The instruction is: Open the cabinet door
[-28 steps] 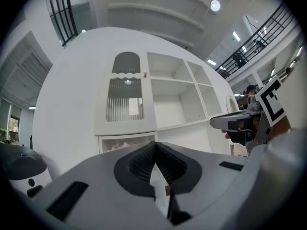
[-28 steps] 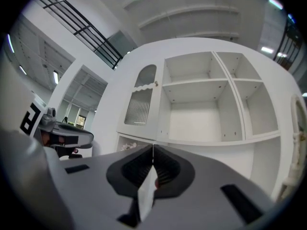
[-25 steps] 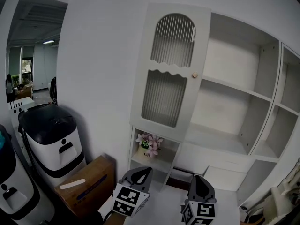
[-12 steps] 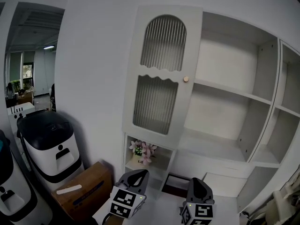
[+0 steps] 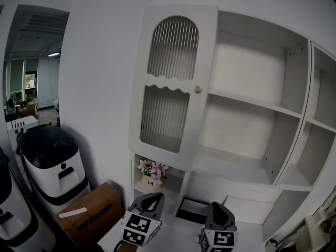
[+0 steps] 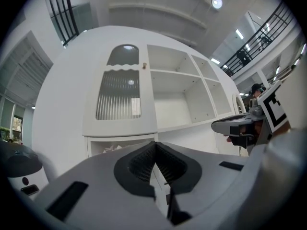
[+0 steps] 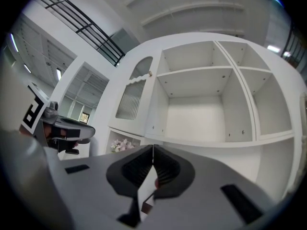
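The white cabinet door [image 5: 170, 83] with ribbed glass panes and a small round knob [image 5: 198, 89] stands swung open to the left of the bare shelves [image 5: 252, 104]. My left gripper [image 5: 152, 198] and right gripper [image 5: 216, 208] sit low, side by side, well below and short of the door, touching nothing. In the left gripper view, the left gripper [image 6: 155, 145] is shut and empty, with the door [image 6: 120, 99] far ahead. The right gripper view shows the right gripper [image 7: 153, 150] shut and empty, facing the open shelves [image 7: 196, 104].
A white and black machine [image 5: 50, 156] and a cardboard box [image 5: 86, 214] stand on the floor left of the cabinet. Pink flowers [image 5: 151, 171] sit in the low compartment under the door. A dark tray [image 5: 190, 210] lies at the cabinet's foot.
The cabinet has slid to the left in the head view as the camera and both grippers shifted sideways. The door stays open and both grippers stay shut.
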Action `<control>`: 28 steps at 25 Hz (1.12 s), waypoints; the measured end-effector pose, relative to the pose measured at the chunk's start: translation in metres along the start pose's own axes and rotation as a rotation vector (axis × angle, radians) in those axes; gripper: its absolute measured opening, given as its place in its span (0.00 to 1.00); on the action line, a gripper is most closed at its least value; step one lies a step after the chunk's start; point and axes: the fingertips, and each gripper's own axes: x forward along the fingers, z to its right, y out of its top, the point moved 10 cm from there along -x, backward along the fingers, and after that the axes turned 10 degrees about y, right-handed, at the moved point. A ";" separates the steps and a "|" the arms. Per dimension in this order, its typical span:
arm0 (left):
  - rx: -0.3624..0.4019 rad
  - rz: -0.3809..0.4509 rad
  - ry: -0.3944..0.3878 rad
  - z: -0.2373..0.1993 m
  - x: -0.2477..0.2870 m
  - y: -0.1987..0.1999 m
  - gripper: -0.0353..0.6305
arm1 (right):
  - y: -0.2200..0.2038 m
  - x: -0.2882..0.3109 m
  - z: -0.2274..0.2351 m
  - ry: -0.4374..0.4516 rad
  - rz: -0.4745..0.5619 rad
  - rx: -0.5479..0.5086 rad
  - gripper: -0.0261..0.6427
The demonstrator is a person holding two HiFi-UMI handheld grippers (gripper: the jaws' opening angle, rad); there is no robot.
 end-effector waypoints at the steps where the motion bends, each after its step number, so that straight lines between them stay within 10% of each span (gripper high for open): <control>1: -0.001 0.000 0.001 0.000 0.001 0.000 0.06 | 0.000 0.000 0.002 -0.001 0.000 0.004 0.07; 28: 0.026 0.199 0.075 -0.036 0.042 0.108 0.06 | 0.108 0.048 0.024 0.019 0.157 -0.151 0.07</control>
